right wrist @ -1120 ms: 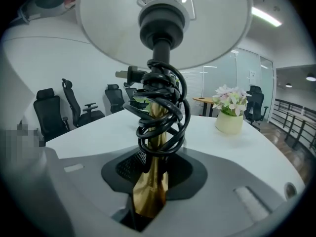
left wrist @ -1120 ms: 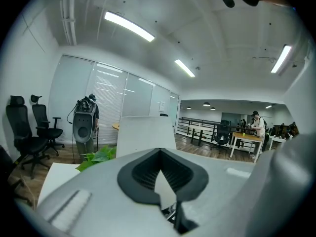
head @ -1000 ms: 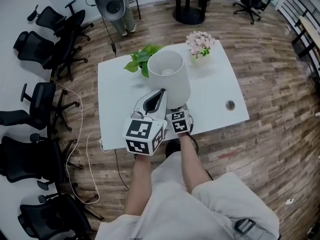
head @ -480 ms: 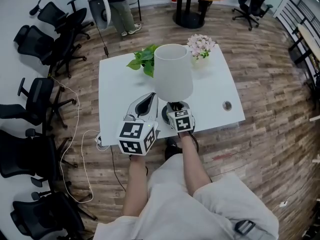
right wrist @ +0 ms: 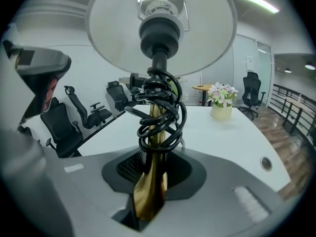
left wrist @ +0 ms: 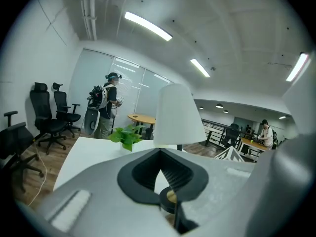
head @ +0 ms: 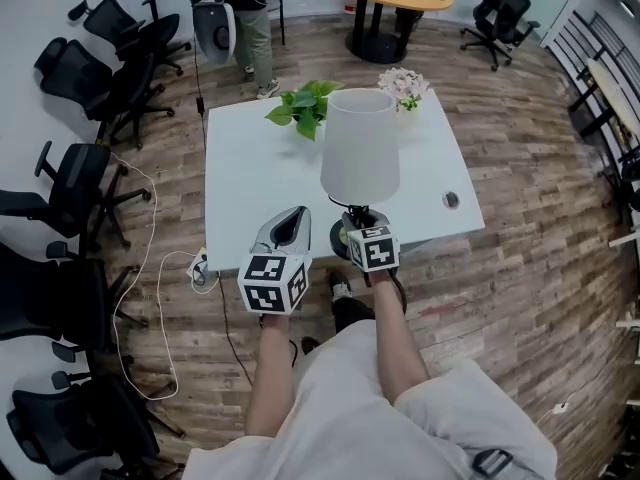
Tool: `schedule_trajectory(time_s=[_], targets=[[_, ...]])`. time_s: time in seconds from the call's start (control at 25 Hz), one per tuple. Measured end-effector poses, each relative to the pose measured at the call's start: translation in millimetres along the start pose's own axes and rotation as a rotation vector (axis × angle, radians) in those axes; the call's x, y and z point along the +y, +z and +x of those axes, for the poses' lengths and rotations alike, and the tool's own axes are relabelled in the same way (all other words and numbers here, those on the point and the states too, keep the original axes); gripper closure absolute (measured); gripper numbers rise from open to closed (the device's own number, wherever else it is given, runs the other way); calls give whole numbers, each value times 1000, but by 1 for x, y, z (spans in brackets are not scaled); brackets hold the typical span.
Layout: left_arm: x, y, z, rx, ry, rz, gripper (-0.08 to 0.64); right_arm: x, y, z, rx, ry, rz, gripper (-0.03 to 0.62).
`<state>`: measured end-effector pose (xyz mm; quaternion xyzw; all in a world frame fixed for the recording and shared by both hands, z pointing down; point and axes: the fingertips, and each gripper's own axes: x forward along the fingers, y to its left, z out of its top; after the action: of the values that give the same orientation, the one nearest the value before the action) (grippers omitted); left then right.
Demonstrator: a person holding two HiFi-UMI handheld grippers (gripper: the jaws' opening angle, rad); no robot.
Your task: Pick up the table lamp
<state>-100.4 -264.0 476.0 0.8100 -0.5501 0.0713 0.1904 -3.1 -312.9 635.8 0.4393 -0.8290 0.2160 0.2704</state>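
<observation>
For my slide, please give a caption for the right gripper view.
Right gripper clamps the table lamp by its brass stem, black cord coiled round it.

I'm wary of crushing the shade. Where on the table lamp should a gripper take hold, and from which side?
Probably the slim gold stem of the table lamp, below the coiled black cord, coming from the person's side under the shade. The stem is narrow, upright and fits between the fingers; the shade is wide and flares. The right gripper is shut on the stem.
</observation>
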Motion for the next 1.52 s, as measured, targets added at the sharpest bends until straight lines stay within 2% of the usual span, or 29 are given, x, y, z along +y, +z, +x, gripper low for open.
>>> schedule_trajectory(time_s=[0.24, 0.52, 0.68, 1.04, 1.52], targets=[[1, -48, -28, 68, -9, -49, 560, 32, -24, -33, -13, 9, -4, 468], [-8, -87, -54, 139, -17, -48, 560, 53, -39, -75, -36, 11, 17, 468], [-21, -102, -57, 161, -52, -55, 560, 53, -46, -93, -39, 4, 13, 468], [-58, -106, -44, 179, -113, -30, 560, 31, -47, -117, -64, 8, -11, 468], [-112, -113, -11, 245, -156, 60, 560, -40, -58, -140, -95, 11, 23, 468]])
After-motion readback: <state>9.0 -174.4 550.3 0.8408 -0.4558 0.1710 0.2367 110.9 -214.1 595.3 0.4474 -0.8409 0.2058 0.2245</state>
